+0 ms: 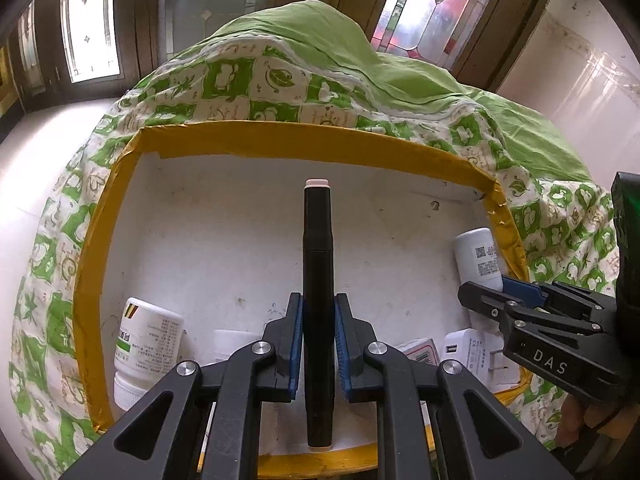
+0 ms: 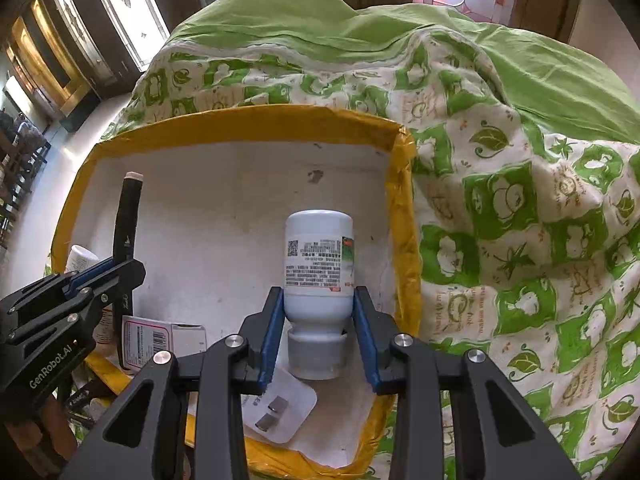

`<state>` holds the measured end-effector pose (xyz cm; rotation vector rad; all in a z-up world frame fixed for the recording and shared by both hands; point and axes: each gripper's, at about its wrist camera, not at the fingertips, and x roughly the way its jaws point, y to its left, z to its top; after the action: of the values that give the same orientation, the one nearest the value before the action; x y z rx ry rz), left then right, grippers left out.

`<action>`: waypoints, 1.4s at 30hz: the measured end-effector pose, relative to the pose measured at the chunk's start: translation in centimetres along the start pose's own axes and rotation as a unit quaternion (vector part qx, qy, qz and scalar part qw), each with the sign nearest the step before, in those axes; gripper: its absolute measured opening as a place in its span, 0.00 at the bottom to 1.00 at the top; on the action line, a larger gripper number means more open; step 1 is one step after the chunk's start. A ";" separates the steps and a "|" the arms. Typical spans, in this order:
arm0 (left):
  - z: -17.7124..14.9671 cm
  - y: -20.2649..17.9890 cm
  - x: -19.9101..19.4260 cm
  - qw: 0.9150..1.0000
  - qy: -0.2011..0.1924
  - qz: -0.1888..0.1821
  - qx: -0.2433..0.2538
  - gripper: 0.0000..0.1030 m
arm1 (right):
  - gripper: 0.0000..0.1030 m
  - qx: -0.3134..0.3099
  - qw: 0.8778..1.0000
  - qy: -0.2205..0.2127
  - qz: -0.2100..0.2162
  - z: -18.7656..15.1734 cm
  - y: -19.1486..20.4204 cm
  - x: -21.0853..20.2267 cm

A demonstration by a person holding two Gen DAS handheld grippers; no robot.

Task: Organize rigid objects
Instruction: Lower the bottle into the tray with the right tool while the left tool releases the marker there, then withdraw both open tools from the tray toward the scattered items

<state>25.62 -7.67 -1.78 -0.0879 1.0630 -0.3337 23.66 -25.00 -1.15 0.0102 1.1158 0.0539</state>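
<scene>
While two grippers are hanging over one yellow-rimmed box [image 1: 280, 140], left gripper [image 1: 318, 344] is clamping one black marker [image 1: 318, 280], right gripper [image 2: 318, 328] squeezing one white bottle [image 2: 316, 264]; another bottle [image 1: 146, 344] is lying inside

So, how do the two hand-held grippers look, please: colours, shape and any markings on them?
Both are black plastic linkage frames with silver pivot rivets and two fingers lined with blue ribbed pads. The left hand-held gripper carries white "GenRobot.AI" lettering on its side; the right hand-held gripper shows white letters "DAS".

Green leaf-print quilt [image 1: 320, 80] (rumpled), stained-glass windows [image 1: 432, 12], white floor [image 1: 48, 152]
</scene>
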 end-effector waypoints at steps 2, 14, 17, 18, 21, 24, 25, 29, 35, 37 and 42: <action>-0.1 -0.1 0.1 1.000 0.002 0.002 0.002 0.14 | 0.33 0.000 1.000 0.001 0.002 0.0 0.0 0.1; -0.6 0.2 -0.7 1.000 0.006 -0.010 -0.016 0.35 | 0.48 0.039 0.998 -0.020 0.038 -0.4 -0.5 -1.2; -1.2 0.5 -3.5 0.999 -0.024 -0.013 -0.022 0.59 | 0.57 0.063 0.995 -0.048 0.055 -1.2 -0.9 -3.2; -1.6 0.6 -4.6 0.999 -0.034 -0.015 -0.024 0.62 | 0.60 0.070 0.994 -0.055 0.060 -1.4 -1.1 -3.8; -3.1 1.1 -7.7 0.998 -0.051 -0.020 -0.024 0.65 | 0.69 0.097 0.989 -0.079 0.080 -2.6 -1.7 -5.9; -5.7 2.2 -10.4 0.997 -0.066 -0.010 -0.026 0.69 | 0.79 0.117 0.985 -0.090 0.092 -4.0 -2.1 -7.2; -6.4 2.5 -11.0 0.997 -0.068 -0.006 -0.028 0.70 | 0.81 0.124 0.983 -0.091 0.096 -4.7 -2.3 -7.5; -10.0 3.6 -12.6 0.997 -0.067 0.017 -0.038 0.73 | 0.87 0.136 0.982 -0.078 0.108 -7.3 -1.9 -7.9; -14.7 4.8 -13.7 0.994 -0.061 0.002 -0.087 0.74 | 0.90 0.113 0.984 -0.061 0.121 -11.8 0.8 -8.8; -16.3 5.1 -13.6 0.992 -0.061 -0.004 -0.107 0.74 | 0.90 0.094 0.986 -0.054 0.127 -13.3 1.9 -9.1; -17.9 4.2 -12.7 0.993 -0.041 0.005 -0.107 0.75 | 0.90 0.066 0.988 -0.031 0.134 -15.6 3.5 -8.8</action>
<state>5.44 1.81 -0.81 -0.2854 1.0155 -0.2051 5.63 -22.20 -0.03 0.2783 1.0476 0.2188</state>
